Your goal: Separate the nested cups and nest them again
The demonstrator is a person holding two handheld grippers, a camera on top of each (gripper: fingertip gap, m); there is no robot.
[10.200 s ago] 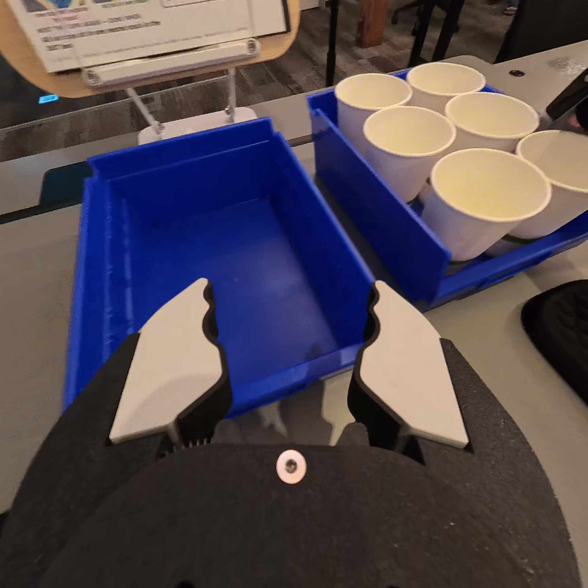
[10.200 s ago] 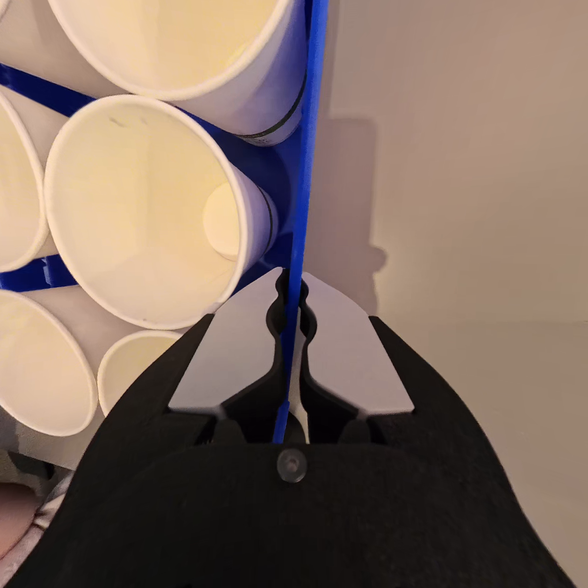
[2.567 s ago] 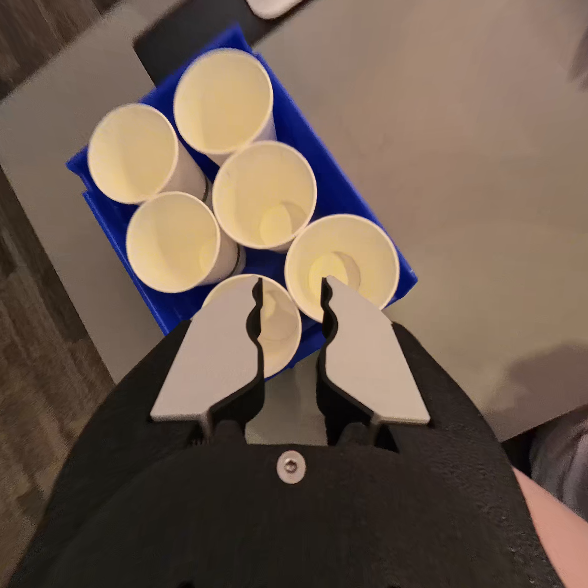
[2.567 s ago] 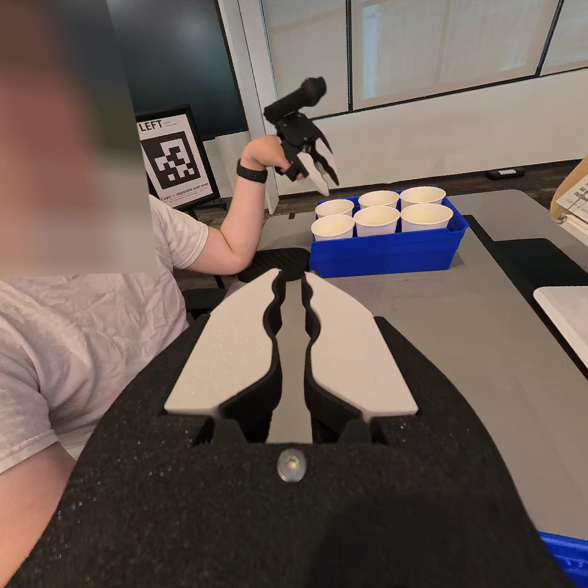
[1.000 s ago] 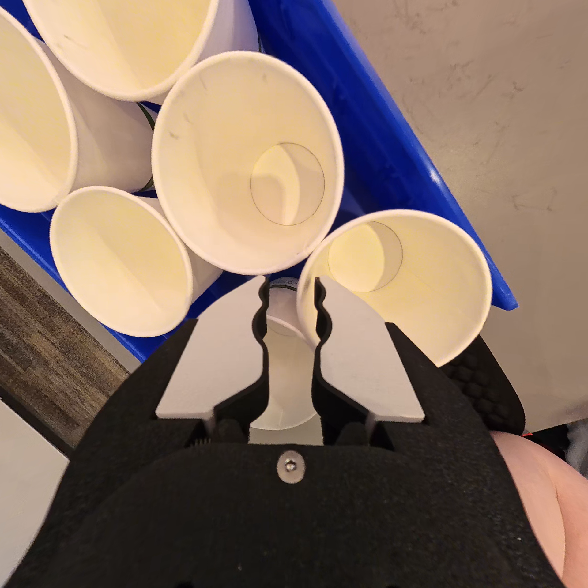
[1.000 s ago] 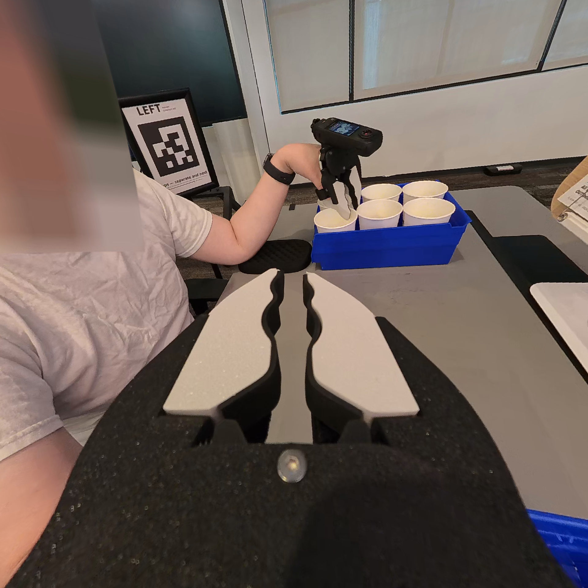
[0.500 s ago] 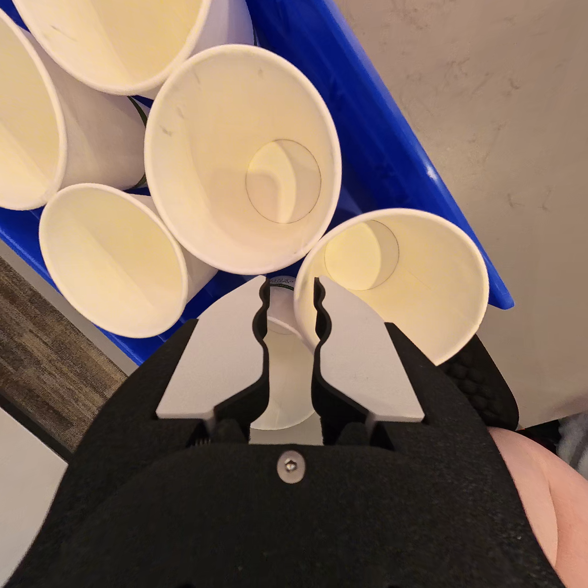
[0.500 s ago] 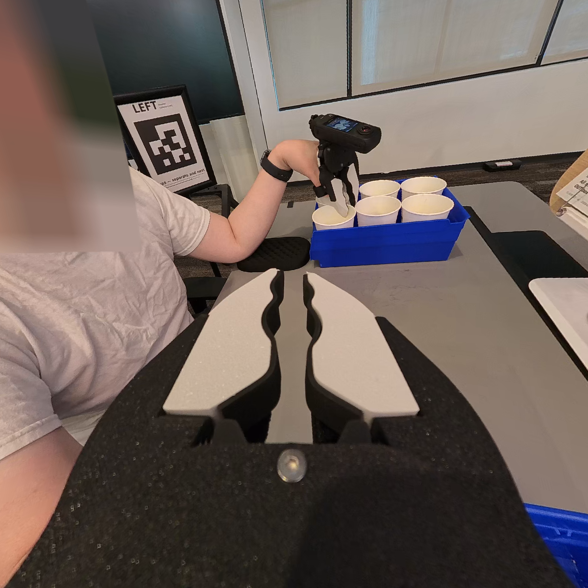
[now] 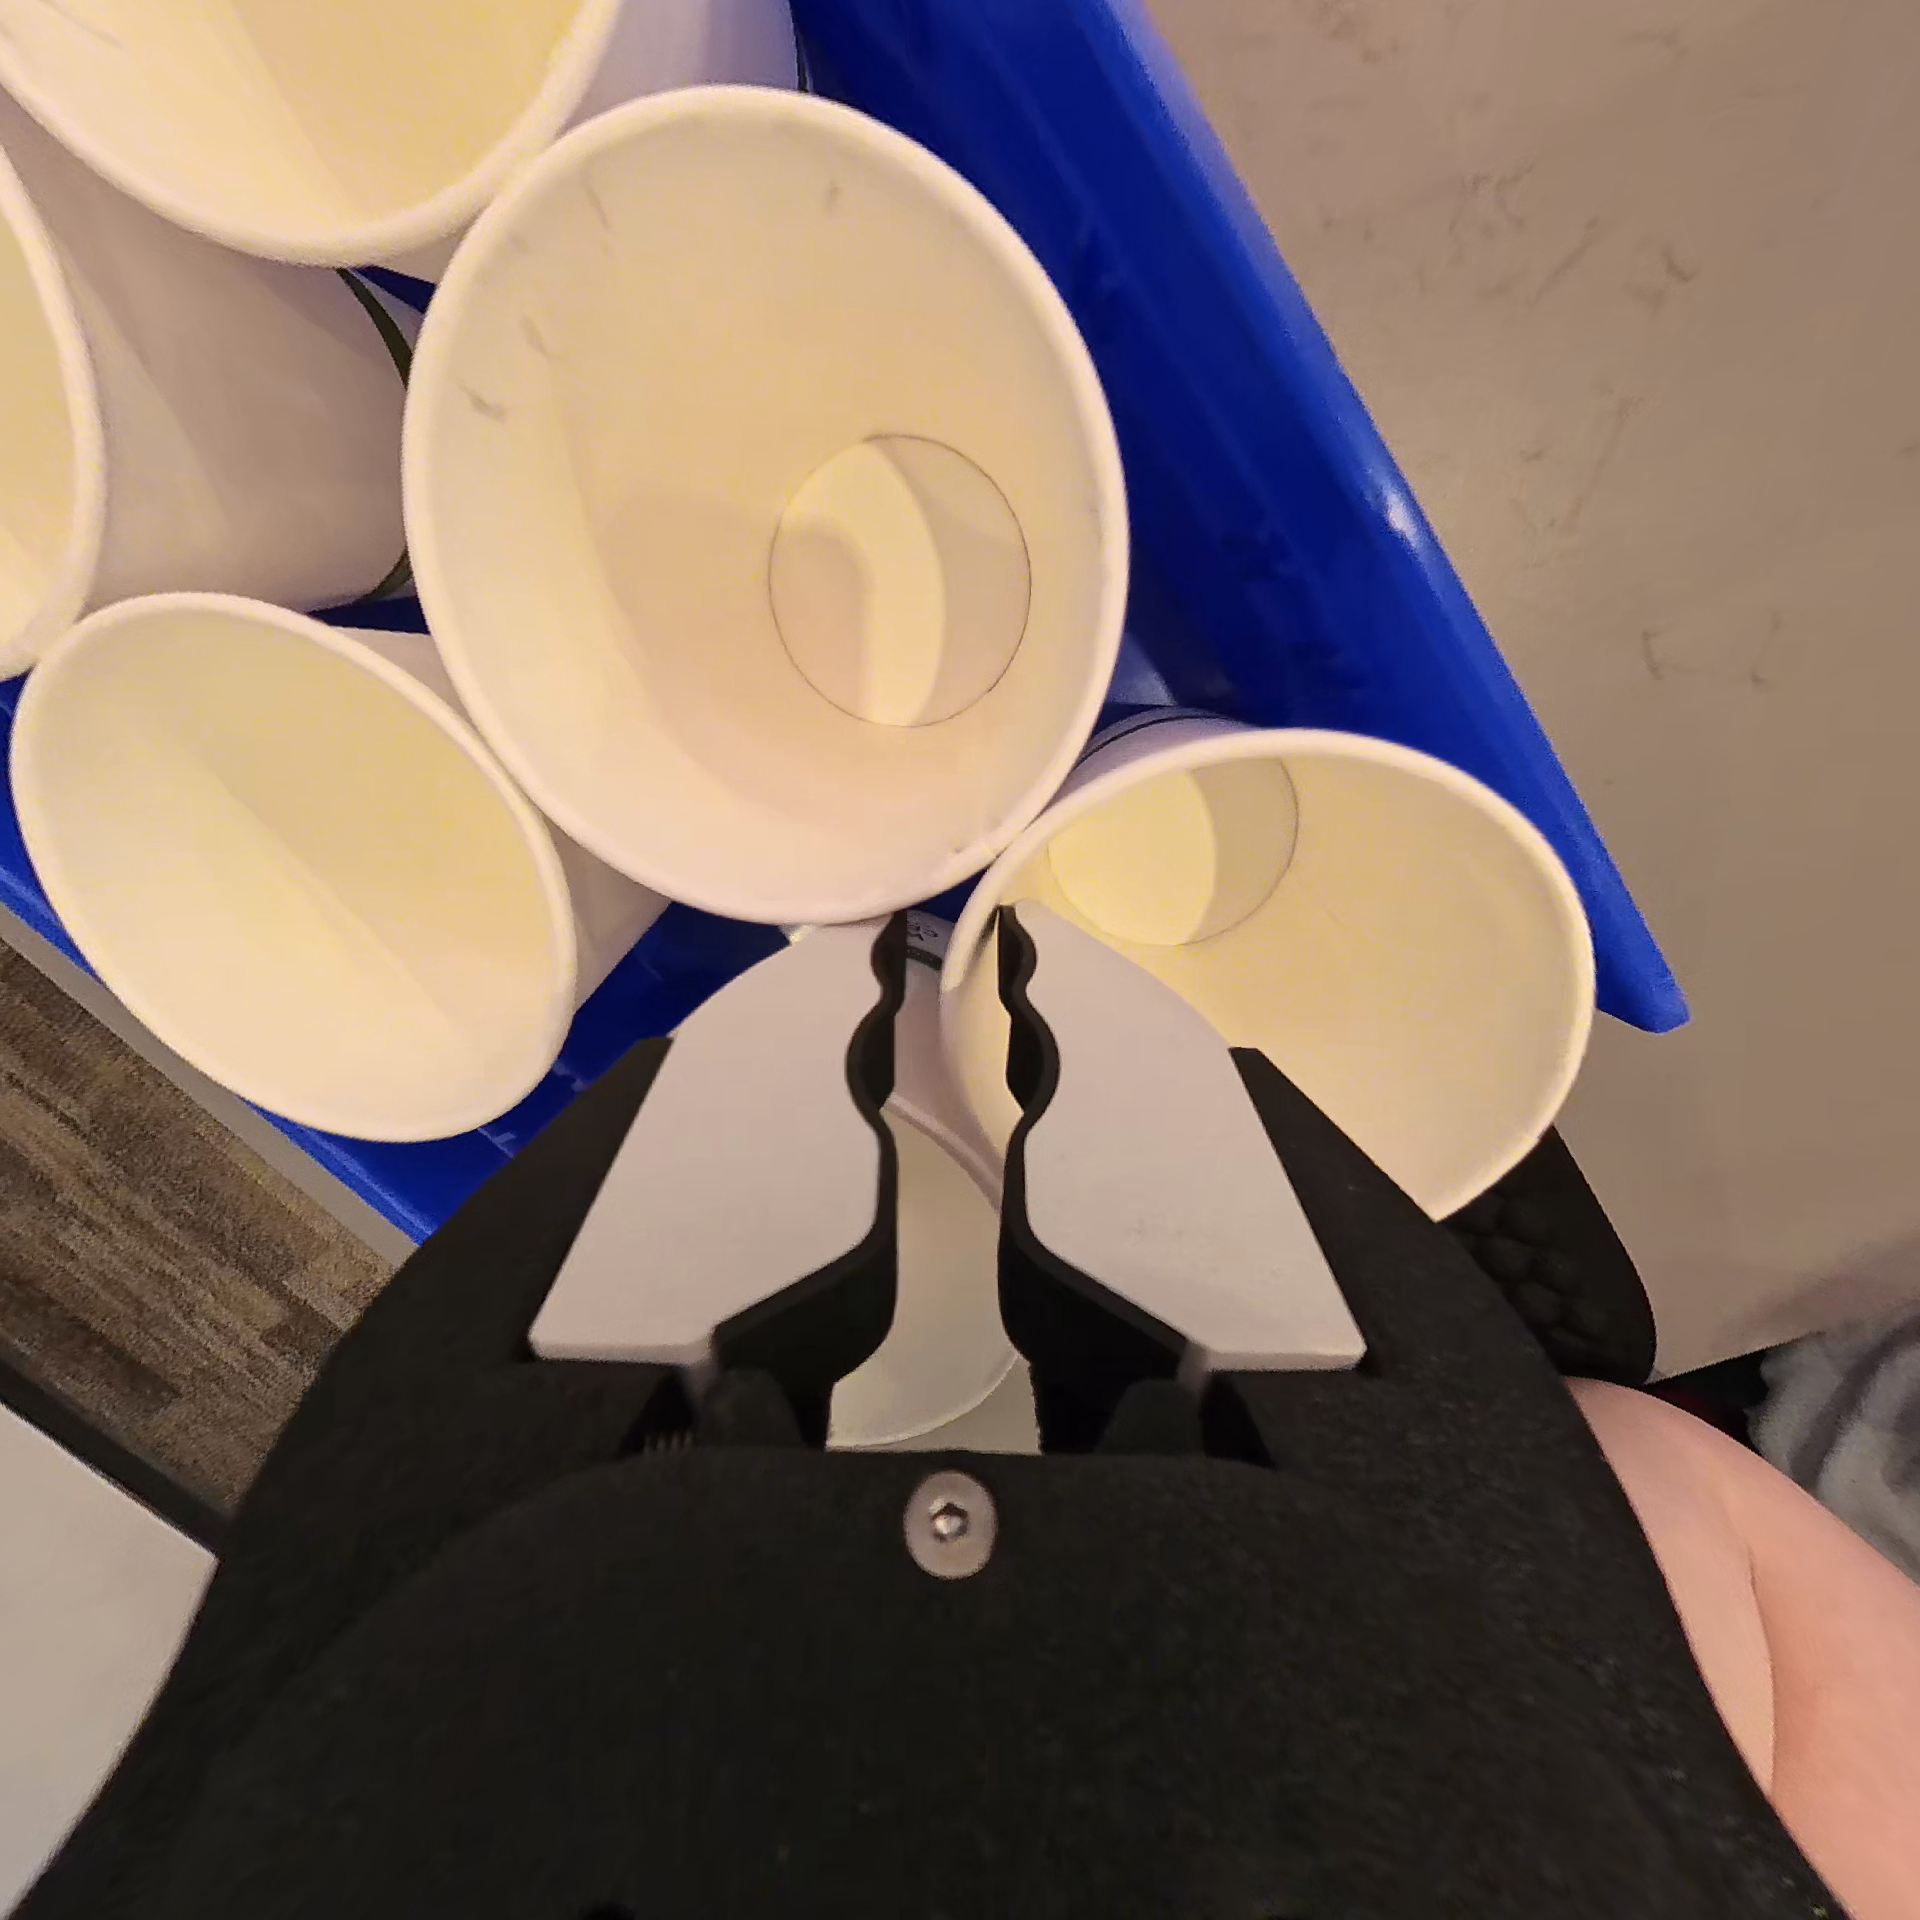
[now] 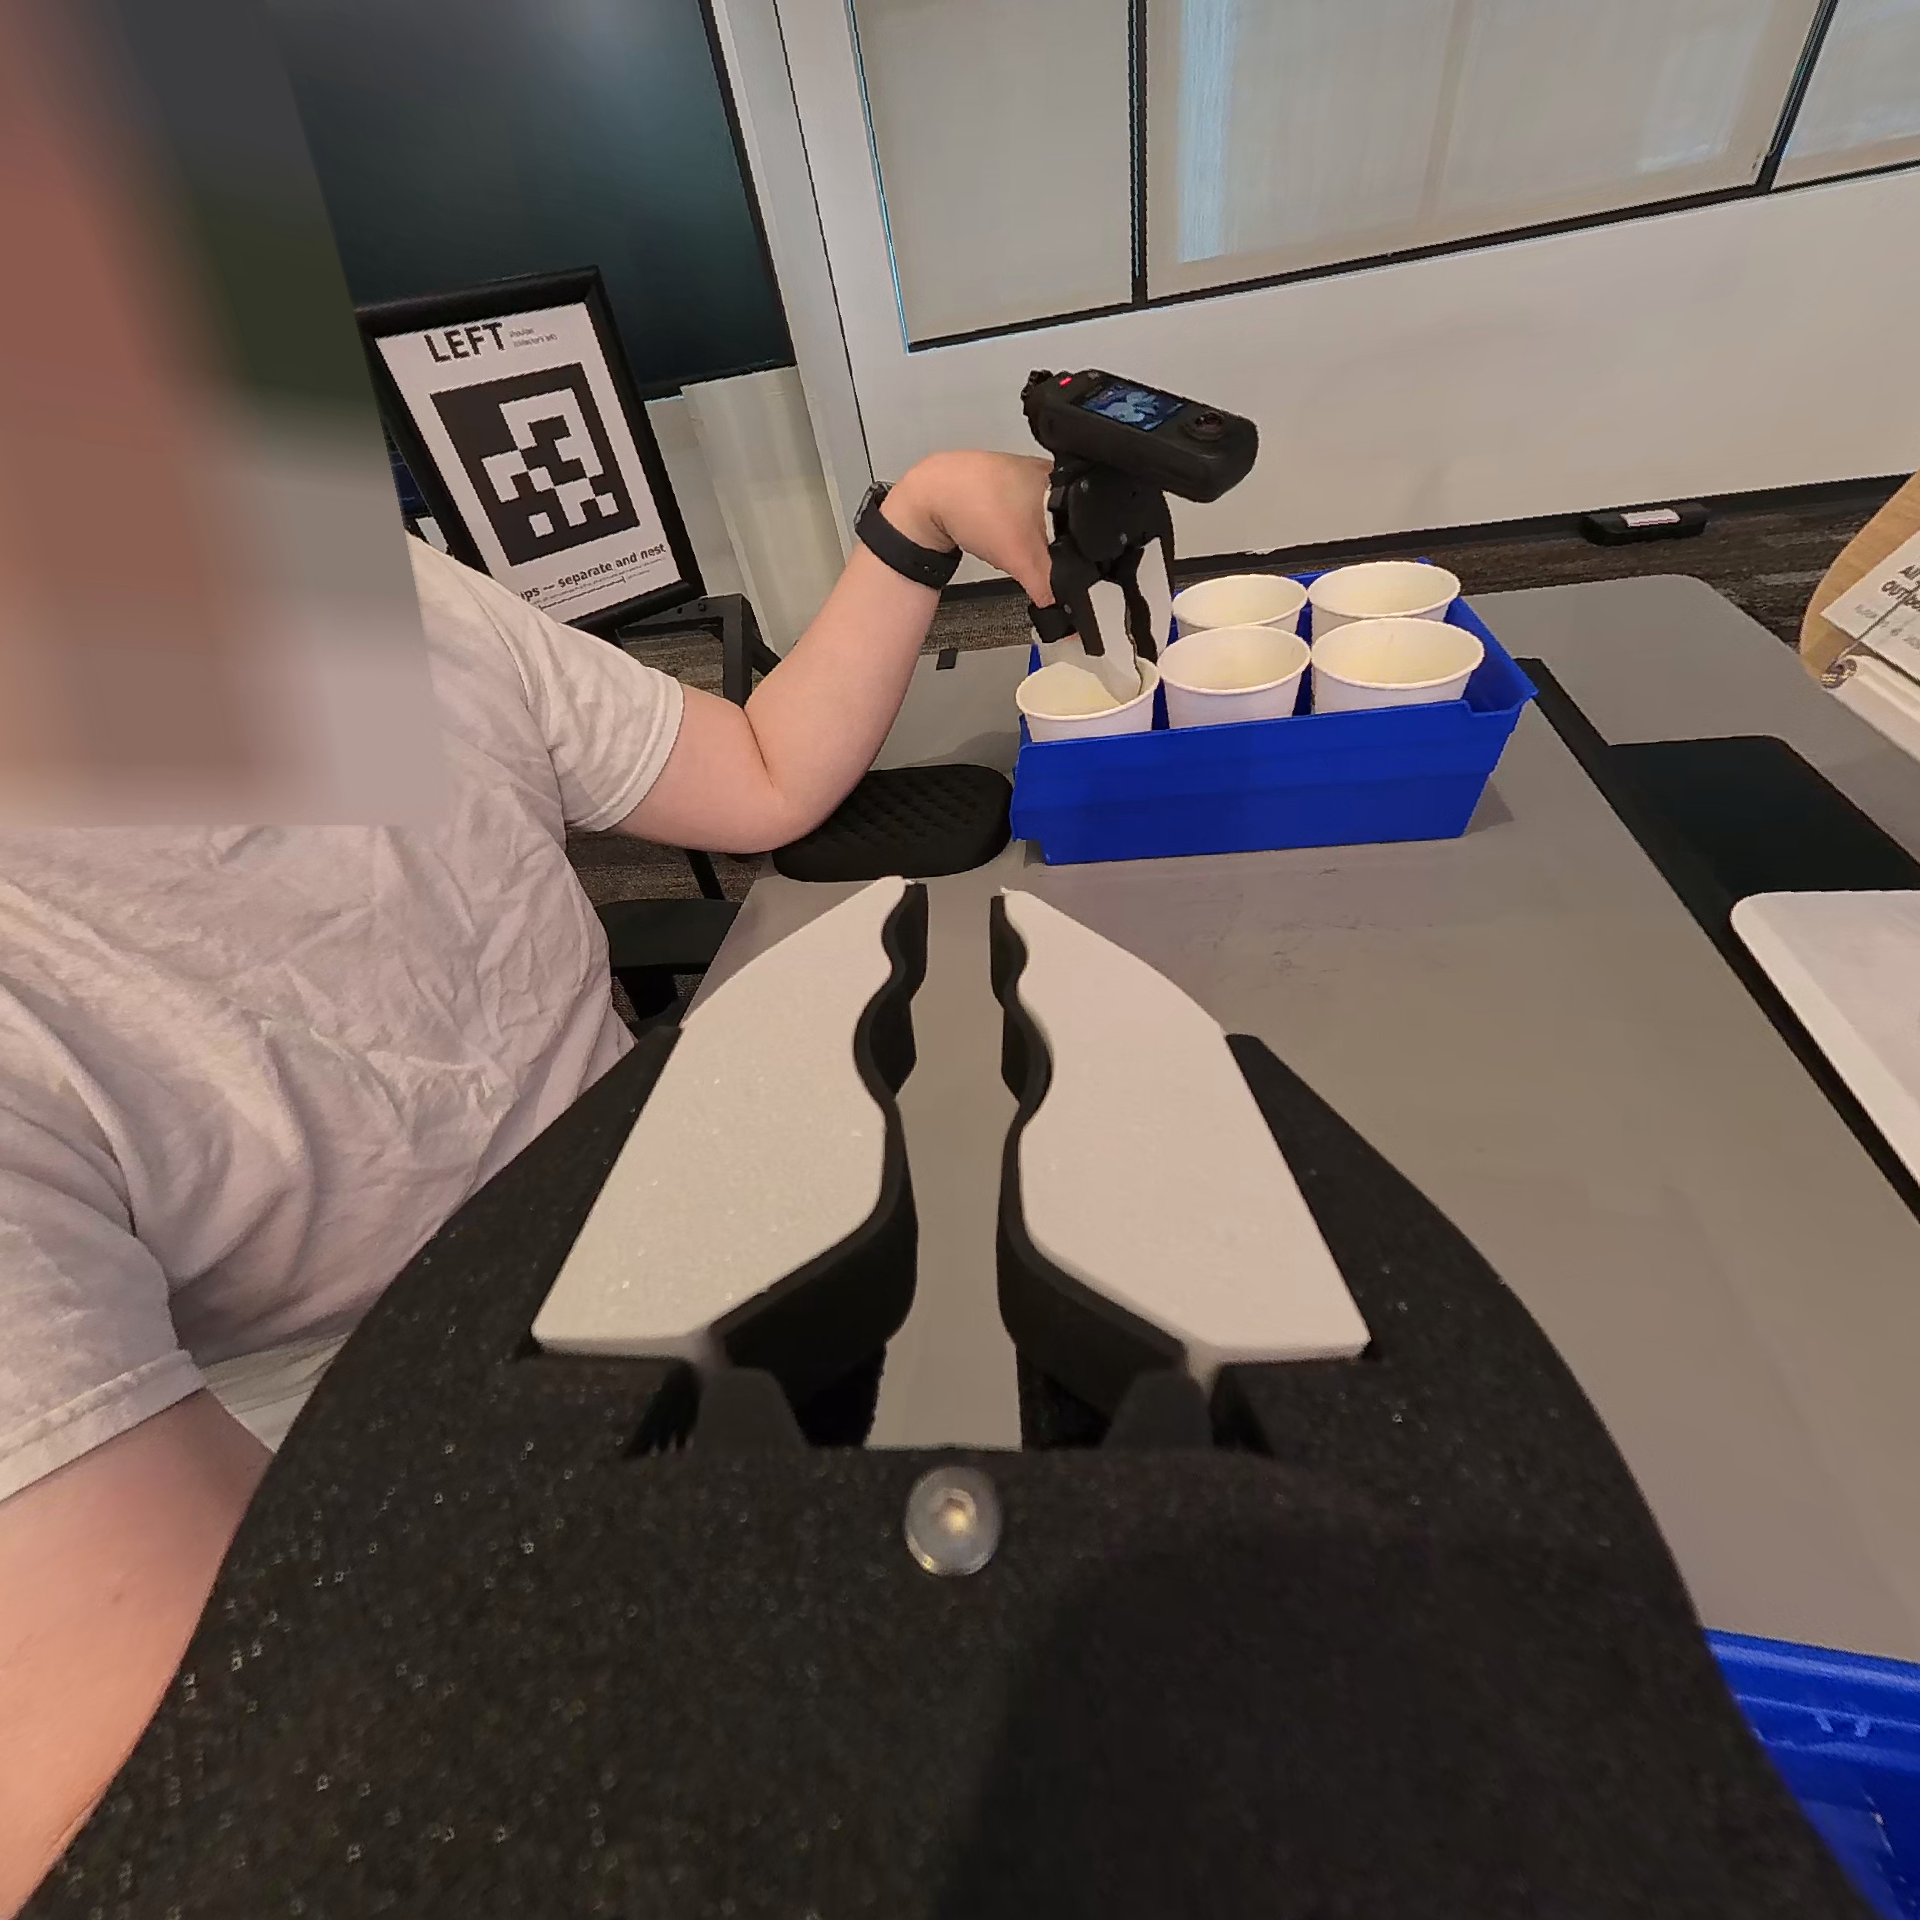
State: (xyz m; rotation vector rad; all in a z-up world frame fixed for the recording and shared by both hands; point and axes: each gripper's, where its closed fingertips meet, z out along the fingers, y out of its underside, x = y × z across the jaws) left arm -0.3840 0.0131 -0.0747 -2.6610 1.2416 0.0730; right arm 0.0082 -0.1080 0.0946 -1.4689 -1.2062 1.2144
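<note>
Desk [image 10: 1455, 1039]: grey, smooth; it carries your blue plastic bin [image 10: 1247, 790] at its far end.
Left arm: your elbow rests on a black dimpled pad [image 10: 894, 821], with the wrist bent downward.
Left gripper [image 9: 943, 940]: you point it down into the bin; its fingers [image 9: 748, 1122] stand narrow, pinching the wall of the nearest cup [image 9: 925, 1340].
Right gripper [image 10: 956, 894]: you hold it level above the desk, fingers narrow with a slim gap, holding nothing.
Cups [image 9: 764, 520]: white paper, cream inside, round rolled rims, packed rim to rim in the bin.
</note>
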